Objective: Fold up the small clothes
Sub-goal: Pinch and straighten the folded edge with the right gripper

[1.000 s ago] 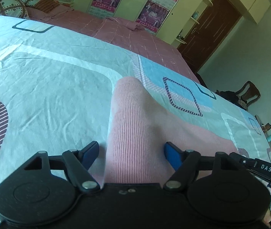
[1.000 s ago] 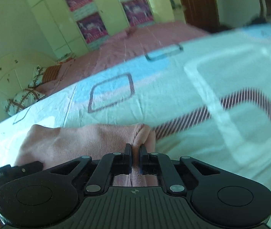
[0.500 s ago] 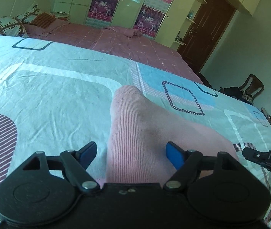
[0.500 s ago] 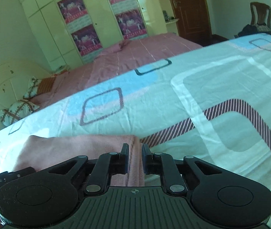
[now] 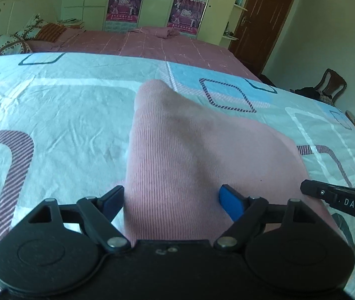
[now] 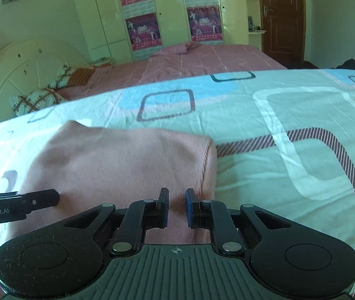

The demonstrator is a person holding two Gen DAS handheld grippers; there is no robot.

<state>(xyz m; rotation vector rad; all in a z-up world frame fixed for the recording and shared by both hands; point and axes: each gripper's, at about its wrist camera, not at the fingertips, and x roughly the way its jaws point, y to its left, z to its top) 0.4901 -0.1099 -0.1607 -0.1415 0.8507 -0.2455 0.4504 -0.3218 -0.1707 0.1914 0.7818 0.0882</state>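
Note:
A pink ribbed garment (image 5: 177, 145) lies folded on the patterned bedspread (image 5: 52, 125). My left gripper (image 5: 171, 201) hovers over its near edge. Its jaws are opening wide, with the cloth between the blue pads but not pressed by them. In the right wrist view the same garment (image 6: 117, 160) lies flat, its right fold edge near my right gripper (image 6: 177, 205). Those jaws stand a narrow gap apart, and the cloth shows through the gap without being pinched. The other gripper's body enters each view from the side (image 5: 340, 200) (image 6: 19, 203).
The bedspread (image 6: 290, 125) stretches wide to the right of the garment. Behind it is a second bed with a pink cover (image 5: 152, 42), pillows (image 5: 4, 45) and a white headboard (image 6: 19, 75). A wardrobe with posters, a brown door (image 6: 282, 17) and a wooden chair (image 5: 332, 85) stand further back.
My right jaws have parted off the pinched fold, and the garment now lies flat. The left jaws have spread wider. Both views have swung and show more of the garment.

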